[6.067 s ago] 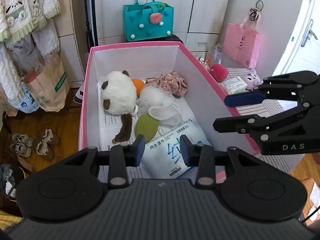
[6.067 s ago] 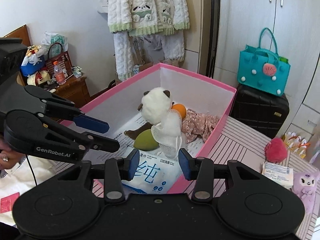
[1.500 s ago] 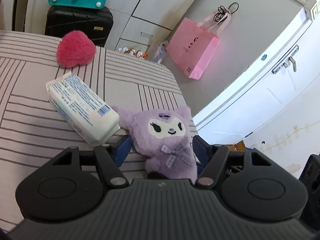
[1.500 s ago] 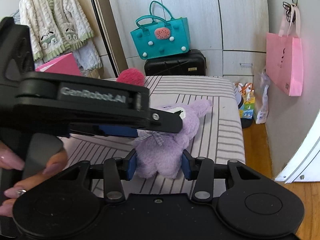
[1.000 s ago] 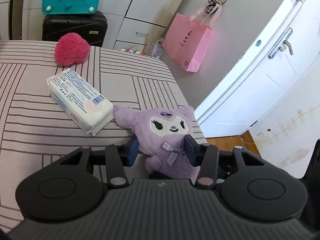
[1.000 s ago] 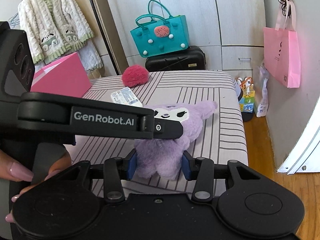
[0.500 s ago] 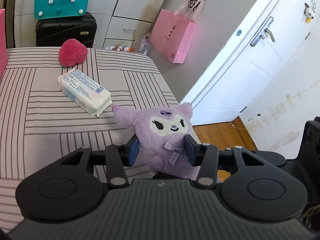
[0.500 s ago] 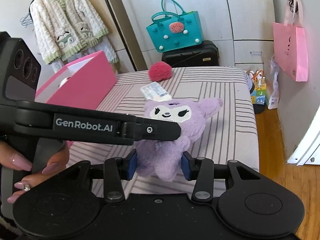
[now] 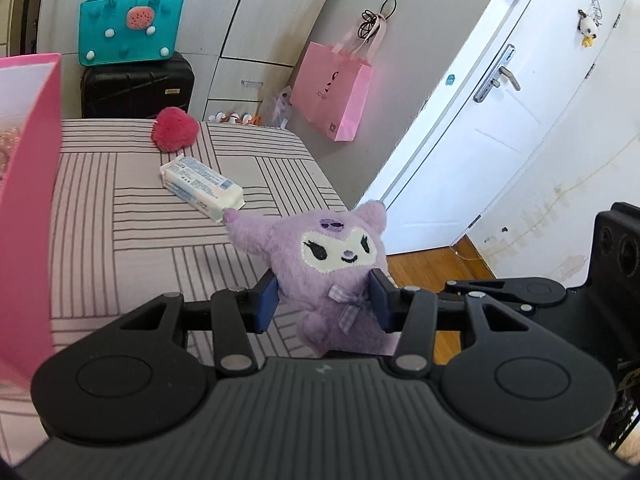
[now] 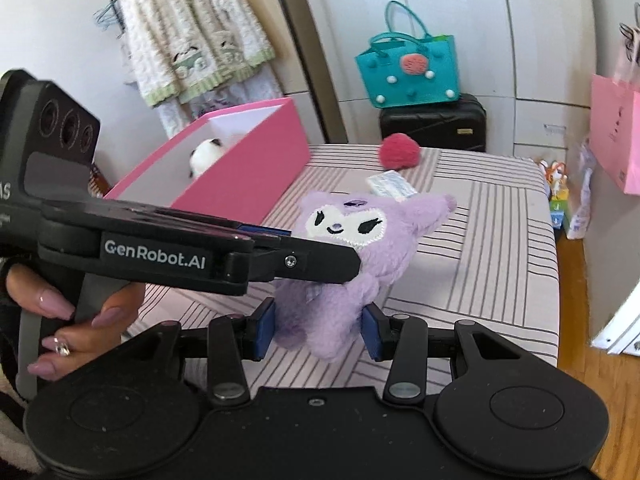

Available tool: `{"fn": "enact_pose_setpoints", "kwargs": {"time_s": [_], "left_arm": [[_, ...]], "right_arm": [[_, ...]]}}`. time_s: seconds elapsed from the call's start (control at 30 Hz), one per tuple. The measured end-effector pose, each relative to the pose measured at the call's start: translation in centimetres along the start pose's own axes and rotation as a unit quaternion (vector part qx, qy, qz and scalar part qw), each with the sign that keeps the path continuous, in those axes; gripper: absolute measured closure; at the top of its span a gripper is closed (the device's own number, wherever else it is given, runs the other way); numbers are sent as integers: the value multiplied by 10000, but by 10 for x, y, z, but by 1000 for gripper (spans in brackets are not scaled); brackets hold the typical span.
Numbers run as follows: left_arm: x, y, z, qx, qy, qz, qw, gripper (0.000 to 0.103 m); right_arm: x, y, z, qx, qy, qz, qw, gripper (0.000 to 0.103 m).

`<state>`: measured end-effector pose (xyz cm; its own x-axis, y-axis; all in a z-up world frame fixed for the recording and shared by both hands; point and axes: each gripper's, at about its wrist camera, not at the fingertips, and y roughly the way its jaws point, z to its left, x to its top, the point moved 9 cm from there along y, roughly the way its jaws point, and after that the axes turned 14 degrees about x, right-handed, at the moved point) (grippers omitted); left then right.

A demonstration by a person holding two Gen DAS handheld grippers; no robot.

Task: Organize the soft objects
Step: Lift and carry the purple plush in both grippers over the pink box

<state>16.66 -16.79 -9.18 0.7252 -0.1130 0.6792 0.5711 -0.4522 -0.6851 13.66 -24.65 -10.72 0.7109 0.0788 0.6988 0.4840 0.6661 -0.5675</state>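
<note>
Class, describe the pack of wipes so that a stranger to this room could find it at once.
Start at the striped bed cover, right of the pink box. The pack of wipes lies between the red fluffy heart and the held purple plush. Alone there, it is flat, white and blue-printed, not furry.

left gripper (image 9: pixel 323 305) clamps purple plush (image 9: pixel 328 276) above bed (image 9: pixel 132 236).

Teal bag (image 9: pixel 130 26) sits on black suitcase (image 9: pixel 136 86), pink paper bag (image 9: pixel 334 94) hangs on wall beside white door (image 9: pixel 492 128), knit cardigan (image 10: pixel 192 36) hangs left of wardrobe (image 10: pixel 440 20).
</note>
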Motion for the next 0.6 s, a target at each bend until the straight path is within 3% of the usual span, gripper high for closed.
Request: {"fn": "enact_pose_setpoints", "kwargs": {"time_s": [0.33, 0.47, 0.6], "left_arm": [[-5, -49, 23, -151, -73, -44, 9998, 57], [0, -74, 42, -227, -222, -300, 9990, 57], [3, -95, 58, -24, -194, -575, 9982, 57]], "right_arm": [[6, -5, 55, 206, -505, 97, 9985, 54], [18, -2, 81, 332, -921, -73, 9952, 54], [32, 9, 103, 513, -1172, -89, 9917, 54]]}}
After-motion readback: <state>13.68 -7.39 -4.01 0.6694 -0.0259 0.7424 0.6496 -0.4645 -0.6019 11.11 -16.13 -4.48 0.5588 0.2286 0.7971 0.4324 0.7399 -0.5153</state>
